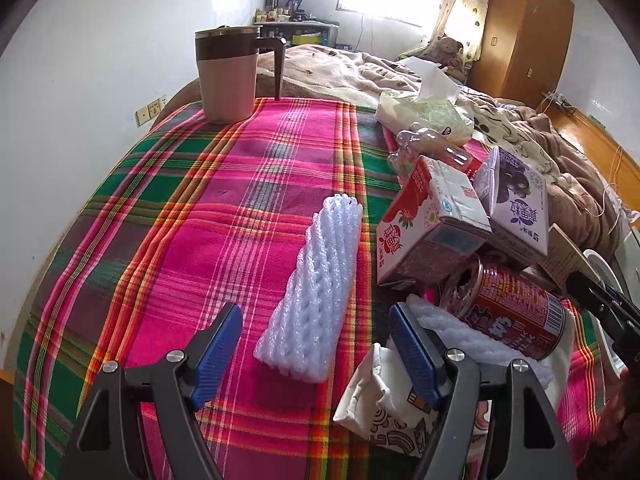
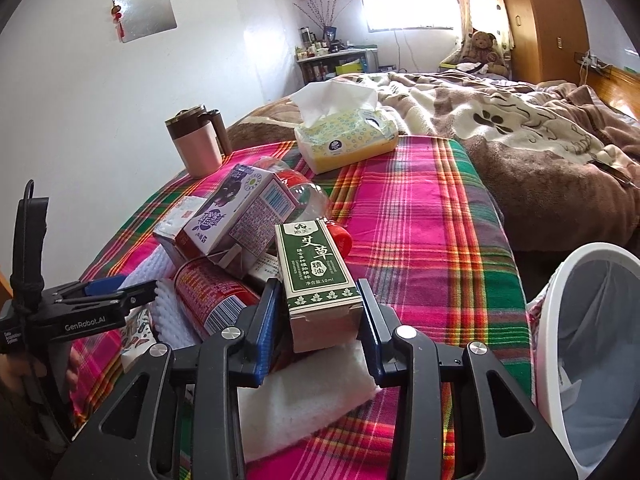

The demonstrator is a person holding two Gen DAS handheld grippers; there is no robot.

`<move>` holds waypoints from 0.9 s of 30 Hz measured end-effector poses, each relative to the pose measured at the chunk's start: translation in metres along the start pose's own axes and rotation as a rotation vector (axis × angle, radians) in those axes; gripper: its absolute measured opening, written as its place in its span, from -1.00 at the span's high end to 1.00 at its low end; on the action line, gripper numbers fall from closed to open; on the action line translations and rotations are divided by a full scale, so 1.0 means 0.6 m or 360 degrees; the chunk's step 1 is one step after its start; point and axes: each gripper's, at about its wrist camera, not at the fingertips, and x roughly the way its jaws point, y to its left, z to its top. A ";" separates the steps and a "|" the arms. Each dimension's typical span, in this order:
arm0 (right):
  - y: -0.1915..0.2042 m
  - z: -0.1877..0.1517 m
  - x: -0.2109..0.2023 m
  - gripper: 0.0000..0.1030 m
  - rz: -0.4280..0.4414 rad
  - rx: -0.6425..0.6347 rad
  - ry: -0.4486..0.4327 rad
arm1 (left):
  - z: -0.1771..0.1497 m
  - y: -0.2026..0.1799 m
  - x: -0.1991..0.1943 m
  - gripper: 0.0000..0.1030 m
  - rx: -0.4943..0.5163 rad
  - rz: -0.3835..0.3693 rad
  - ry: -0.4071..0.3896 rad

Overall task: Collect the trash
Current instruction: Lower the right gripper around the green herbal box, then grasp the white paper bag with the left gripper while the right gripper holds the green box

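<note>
A white foam net sleeve [image 1: 316, 288] lies on the plaid cloth [image 1: 224, 208], just ahead of my left gripper [image 1: 314, 312], which hangs open above its near end with nothing held. To the right is a heap: a red carton [image 1: 424, 232], a purple carton [image 1: 516, 200], a red can [image 1: 516, 312] and a clear plastic bottle [image 1: 424, 144]. In the right wrist view my right gripper [image 2: 318, 284] is shut on a small green box [image 2: 316, 272] with white lettering, held upright over a white foam sheet [image 2: 312, 408].
A white bin [image 2: 552, 360] with a liner stands tilted off the table's right edge. A pink mug [image 1: 228, 76] and a tissue pack [image 2: 348, 140] sit at the far end, with a bed and blankets [image 2: 520, 140] behind. A crumpled printed paper bag [image 1: 384, 400] lies under the left gripper's right finger.
</note>
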 end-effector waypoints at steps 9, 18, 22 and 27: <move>-0.004 -0.001 -0.005 0.34 0.0015 0.0015 -0.0001 | -0.015 -0.004 -0.033 -0.46 -0.0001 -0.0043 -0.0037; -0.004 -0.005 -0.010 0.34 0.0013 0.0018 -0.0002 | -0.062 -0.028 -0.090 -0.46 0.0129 -0.0223 0.0015; -0.007 -0.008 -0.014 0.34 0.0006 0.0023 0.0000 | -0.086 -0.044 -0.105 -0.46 0.0204 -0.0346 0.0093; -0.006 -0.009 -0.017 0.34 0.0001 0.0019 -0.0004 | -0.116 -0.070 -0.119 -0.46 0.0307 -0.0402 0.0136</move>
